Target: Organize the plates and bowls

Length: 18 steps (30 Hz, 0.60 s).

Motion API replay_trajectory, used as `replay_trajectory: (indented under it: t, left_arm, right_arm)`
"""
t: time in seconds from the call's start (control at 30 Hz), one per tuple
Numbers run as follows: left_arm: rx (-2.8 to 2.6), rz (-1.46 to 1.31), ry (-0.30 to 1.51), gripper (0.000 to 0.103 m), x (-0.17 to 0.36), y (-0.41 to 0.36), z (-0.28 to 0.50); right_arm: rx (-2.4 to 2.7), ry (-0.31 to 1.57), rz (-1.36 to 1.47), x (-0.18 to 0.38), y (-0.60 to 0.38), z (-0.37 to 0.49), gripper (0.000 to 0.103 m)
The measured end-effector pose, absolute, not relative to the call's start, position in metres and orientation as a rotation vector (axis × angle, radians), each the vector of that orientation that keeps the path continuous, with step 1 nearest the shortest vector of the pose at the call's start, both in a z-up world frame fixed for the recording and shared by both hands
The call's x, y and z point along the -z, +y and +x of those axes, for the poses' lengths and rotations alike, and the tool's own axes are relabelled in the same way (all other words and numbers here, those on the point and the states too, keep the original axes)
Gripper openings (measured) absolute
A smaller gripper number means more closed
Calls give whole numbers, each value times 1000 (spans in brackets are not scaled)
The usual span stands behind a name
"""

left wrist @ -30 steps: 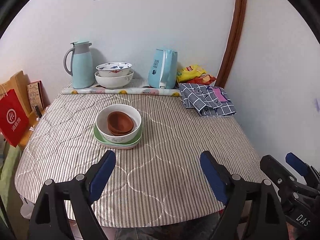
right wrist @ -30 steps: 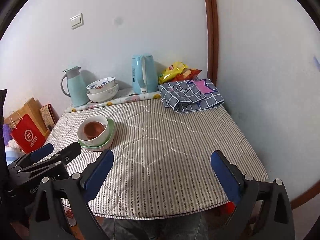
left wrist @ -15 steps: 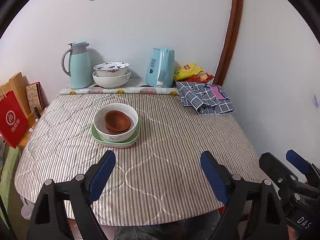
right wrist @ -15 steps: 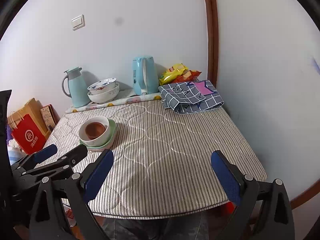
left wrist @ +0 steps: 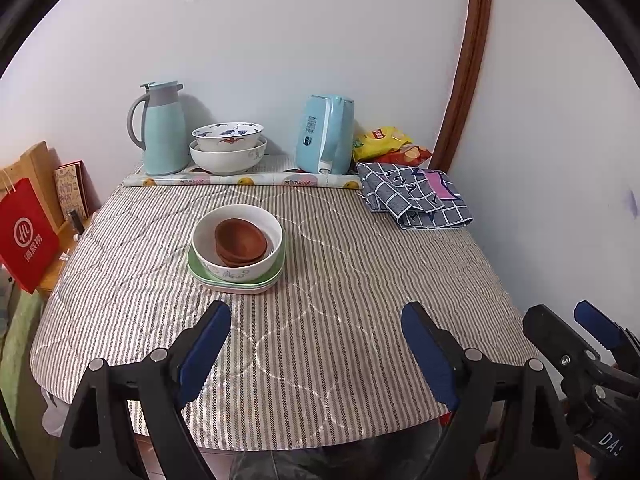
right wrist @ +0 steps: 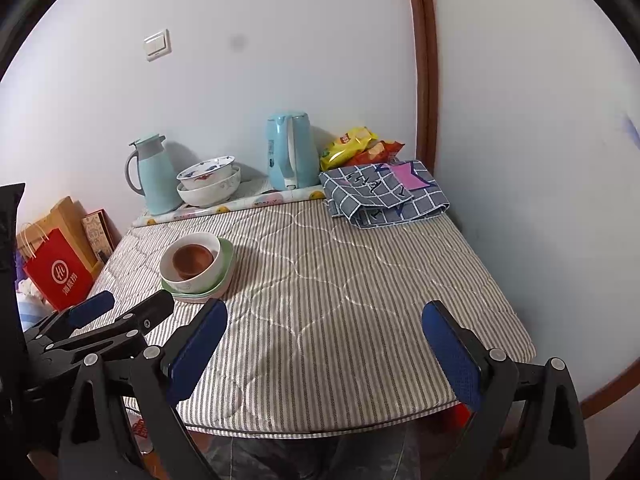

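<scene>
Left wrist view gives me the striped quilted table (left wrist: 320,280) filling most of the frame, set into a corner of pale walls with a brown wooden trim (left wrist: 468,60) running up the right. On its left half, well ahead of my fingers, sits the stack (left wrist: 236,248) I am here for: pale green plates (left wrist: 256,284) at the bottom, a white bowl (left wrist: 208,248) with a faint green pattern on them, and brown bowls (left wrist: 240,240) nested inside it.

Along the back wall stand a light blue thermos jug (left wrist: 162,128), two white patterned bowls (left wrist: 228,146) one inside the other, and a light blue electric kettle (left wrist: 326,134) with a label too small for me to read. Beside the kettle lie yellow and red snack bags (left wrist: 384,144), and in front of them a folded grey checked cloth (left wrist: 412,196) carrying a pink patch. A printed roll (left wrist: 240,180) lies across the back. Off the left edge leans a red paper bag (left wrist: 26,236) with a white round logo and characters I cannot make out.

My left gripper (left wrist: 316,344) stands wide apart with nothing between its blue pads, over bare cloth. My right gripper (right wrist: 324,340) is likewise spread wide and holds nothing. Nothing lies between either gripper and the stack.
</scene>
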State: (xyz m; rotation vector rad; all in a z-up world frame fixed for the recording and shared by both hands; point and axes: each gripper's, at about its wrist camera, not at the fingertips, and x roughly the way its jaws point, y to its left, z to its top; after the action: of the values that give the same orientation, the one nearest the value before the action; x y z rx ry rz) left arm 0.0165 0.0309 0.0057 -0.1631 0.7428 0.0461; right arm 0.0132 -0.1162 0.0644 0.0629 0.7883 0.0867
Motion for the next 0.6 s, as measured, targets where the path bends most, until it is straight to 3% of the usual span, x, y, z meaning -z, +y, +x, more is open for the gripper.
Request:
replay_trajectory:
  t: [0.6]
  left_arm:
    - [-49,-160,751,87,-4,30,18]
  right_arm:
    - [-87,787,60,-64,-114,13,97]
